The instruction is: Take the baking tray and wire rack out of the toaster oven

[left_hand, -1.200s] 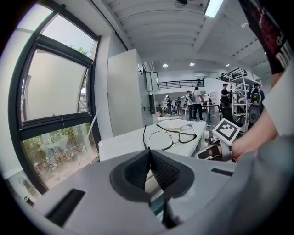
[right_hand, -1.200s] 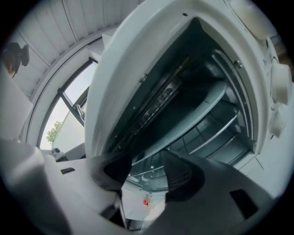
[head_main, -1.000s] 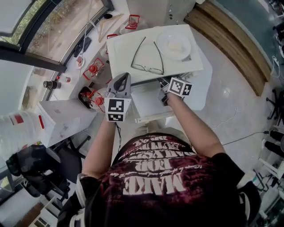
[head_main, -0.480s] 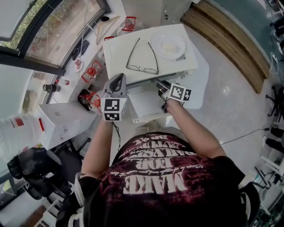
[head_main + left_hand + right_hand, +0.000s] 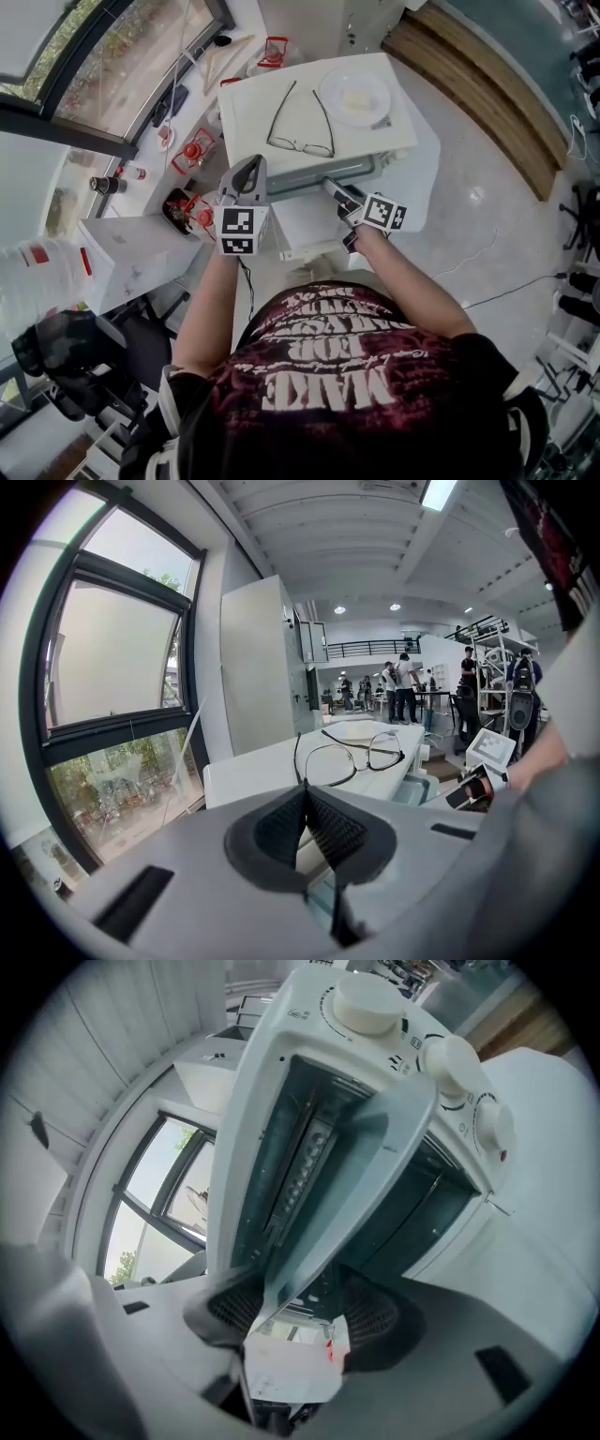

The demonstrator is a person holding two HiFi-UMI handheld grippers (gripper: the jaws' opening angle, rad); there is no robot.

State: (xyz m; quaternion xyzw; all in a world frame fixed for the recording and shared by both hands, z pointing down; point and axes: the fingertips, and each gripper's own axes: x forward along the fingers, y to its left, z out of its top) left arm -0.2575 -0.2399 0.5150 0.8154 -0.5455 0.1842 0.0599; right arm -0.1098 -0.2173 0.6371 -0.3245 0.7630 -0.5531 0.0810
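Toaster oven [image 5: 248, 112]: a white box on a white table [image 5: 427, 178], straight ahead of the person. Its flat top carries two loose things. The right gripper view shows the shell [image 5: 281, 1035] rolled to a slant.
Door [image 5: 309, 223]: swung down toward the person in the head view. In the right gripper view its glass pane and pale frame [image 5: 352, 1171] cut slantwise across the open mouth.
Cavity [image 5: 412, 1213]: dark, with a ribbed heating rod [image 5: 302, 1162] along one wall.
Baking tray and wire rack: neither can be made out in that dark interior, and no view shows them outside the oven.
Knobs [image 5: 367, 1002]: three pale round ones in a row on the control strip beside the mouth.
Right gripper [image 5: 333, 187]: at the door's free edge, on the person's right. Its jaws [image 5: 305, 1312] are opening with the door's edge between them — close against one pad, clear of the other.
Left gripper [image 5: 251, 164]: just off the oven's front left corner, not touching it. Its two ribbed pads [image 5: 305, 803] are pressed together with nothing between them.
Eyeglasses [image 5: 302, 145]: lying on the oven's top with the arms spread — the left gripper view looks over them [image 5: 356, 755].
Plate [image 5: 354, 96]: white, on the same top, beside the eyeglasses toward the far right corner.
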